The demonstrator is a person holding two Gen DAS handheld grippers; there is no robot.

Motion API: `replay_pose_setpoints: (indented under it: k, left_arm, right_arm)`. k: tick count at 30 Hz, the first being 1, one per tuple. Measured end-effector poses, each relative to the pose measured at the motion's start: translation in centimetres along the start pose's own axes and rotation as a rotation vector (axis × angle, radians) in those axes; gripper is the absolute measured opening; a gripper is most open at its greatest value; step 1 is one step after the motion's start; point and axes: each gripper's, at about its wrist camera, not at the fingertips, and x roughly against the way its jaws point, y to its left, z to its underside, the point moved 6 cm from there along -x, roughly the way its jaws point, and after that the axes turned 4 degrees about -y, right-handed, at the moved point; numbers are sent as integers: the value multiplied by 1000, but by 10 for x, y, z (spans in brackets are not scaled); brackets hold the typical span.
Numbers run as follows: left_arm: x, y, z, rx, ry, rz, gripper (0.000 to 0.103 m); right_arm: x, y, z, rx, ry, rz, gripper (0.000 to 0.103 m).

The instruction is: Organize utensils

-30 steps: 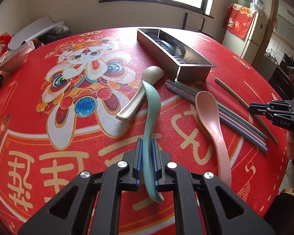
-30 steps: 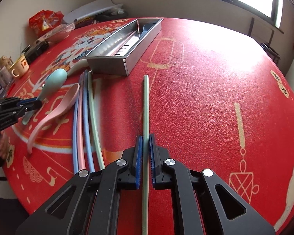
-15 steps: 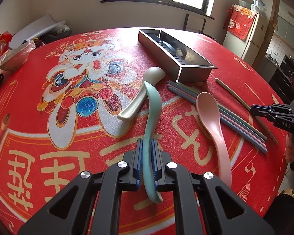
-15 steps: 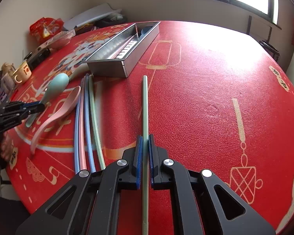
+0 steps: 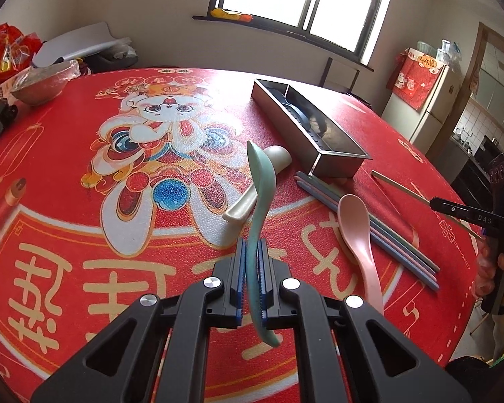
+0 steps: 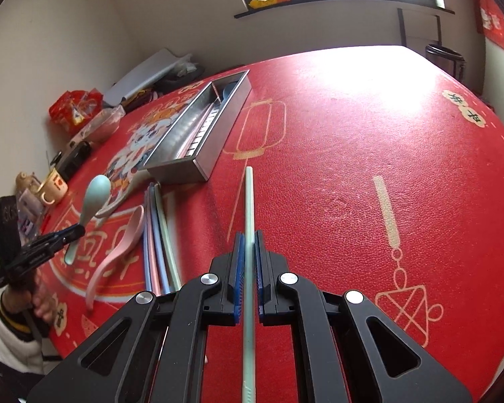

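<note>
left gripper [image 5: 251, 255]: pinching teal spoon [image 5: 259, 201], raised off red tablecloth [image 5: 67, 228]. right gripper [image 6: 248, 245]: pinching pale green chopstick [image 6: 249, 208]. steel tray [image 6: 198, 134] beyond.

Three spoons [image 5: 358, 231], five chopsticks [image 6: 249, 221]; one steel tray [image 5: 336, 163], two hand-held grippers [image 5: 252, 278]

1. A long tray [image 5: 322, 134] lies on the table [image 5: 67, 235] toward its far edge, a spoon in its far end.
2. Just before the tray's near end lies a bundle of chopsticks [image 5: 369, 221]; one spoon [image 5: 359, 235] lies across it.
3. Another spoon [image 5: 252, 194] lies left of the bundle.
4. Bowl [image 5: 40, 84] and bags sit at the far left edge.
</note>
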Motion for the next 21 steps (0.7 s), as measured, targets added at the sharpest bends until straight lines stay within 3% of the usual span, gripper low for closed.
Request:
replay_pose_setpoints:
  k: [6, 14, 21]
  left_arm:
    - [2, 1, -1, 3, -7, -10, 7]
    - [0, 1, -1, -2, 1, -10, 7]
    - [0, 1, -1, 6, -2, -4, 7]
  right_arm:
    - [-5, -1, -3, 5, 9, 25, 6]
    - [-40, 8, 9, 120, 186, 85, 8]
    - [-52, 16, 4, 189, 270, 117, 8]
